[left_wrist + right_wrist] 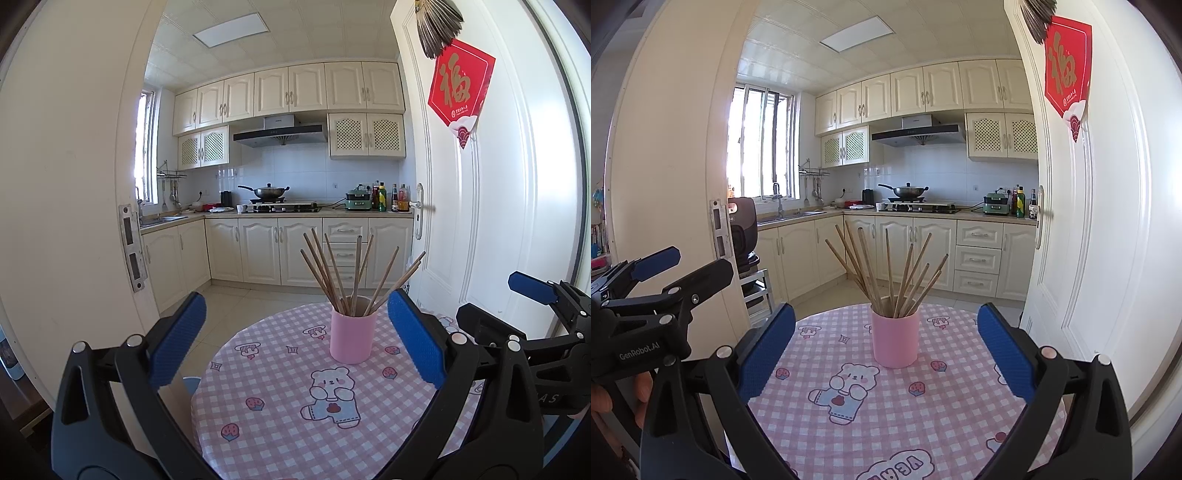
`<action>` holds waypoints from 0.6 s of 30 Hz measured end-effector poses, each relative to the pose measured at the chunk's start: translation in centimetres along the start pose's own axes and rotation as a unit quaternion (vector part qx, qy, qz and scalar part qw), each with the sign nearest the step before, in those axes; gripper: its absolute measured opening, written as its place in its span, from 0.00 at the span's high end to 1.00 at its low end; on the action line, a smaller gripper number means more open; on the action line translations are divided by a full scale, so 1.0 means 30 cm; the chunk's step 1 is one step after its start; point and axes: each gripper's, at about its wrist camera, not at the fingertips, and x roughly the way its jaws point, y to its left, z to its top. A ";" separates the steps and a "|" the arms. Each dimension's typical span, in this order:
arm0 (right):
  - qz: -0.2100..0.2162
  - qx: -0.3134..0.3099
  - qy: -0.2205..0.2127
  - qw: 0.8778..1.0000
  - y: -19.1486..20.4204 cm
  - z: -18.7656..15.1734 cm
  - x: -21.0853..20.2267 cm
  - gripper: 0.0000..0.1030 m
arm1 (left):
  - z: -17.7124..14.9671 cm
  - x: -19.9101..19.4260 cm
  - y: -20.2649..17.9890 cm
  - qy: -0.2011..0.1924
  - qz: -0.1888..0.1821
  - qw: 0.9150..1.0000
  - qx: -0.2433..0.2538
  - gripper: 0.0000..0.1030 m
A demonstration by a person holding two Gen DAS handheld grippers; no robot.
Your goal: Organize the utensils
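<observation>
- We are viewing a pink cup (352,338) standing upright on the round table (280,435), under a pink checked cloth with bear prints.
- Wooden chopsticks (341,273) are fanning out of the cup, tips down; roughly ten, though the overlap is hindering an exact count.
- The left gripper (295,339) is hovering with jaws spread wide, holding nothing; the cup is lying at its 1 o'clock.
- The right gripper (886,343) is likewise gaping and empty, the cup sitting at its 12 o'clock.
</observation>
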 end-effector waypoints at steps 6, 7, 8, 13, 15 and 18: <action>0.000 0.001 0.002 1.000 -0.001 -0.005 0.002 0.08 | -0.004 0.004 0.000 0.001 0.000 1.000 0.000 0.06; 0.000 0.001 0.002 1.000 0.000 -0.006 0.002 0.08 | -0.003 0.004 0.000 0.001 0.000 1.000 0.000 0.06; 0.001 0.001 0.003 1.000 0.001 -0.008 0.003 0.08 | -0.004 0.005 0.000 0.001 0.000 1.000 0.000 0.06; 0.001 0.002 0.005 1.000 -0.001 -0.015 0.008 0.08 | -0.008 0.007 0.001 0.002 0.000 1.000 0.000 0.06; 0.000 0.002 0.006 1.000 -0.001 -0.016 0.009 0.08 | -0.011 0.010 0.000 0.004 0.000 1.000 0.000 0.06; 0.000 0.004 0.007 1.000 -0.002 -0.015 0.012 0.08 | -0.016 0.015 -0.001 0.005 0.000 1.000 0.000 0.06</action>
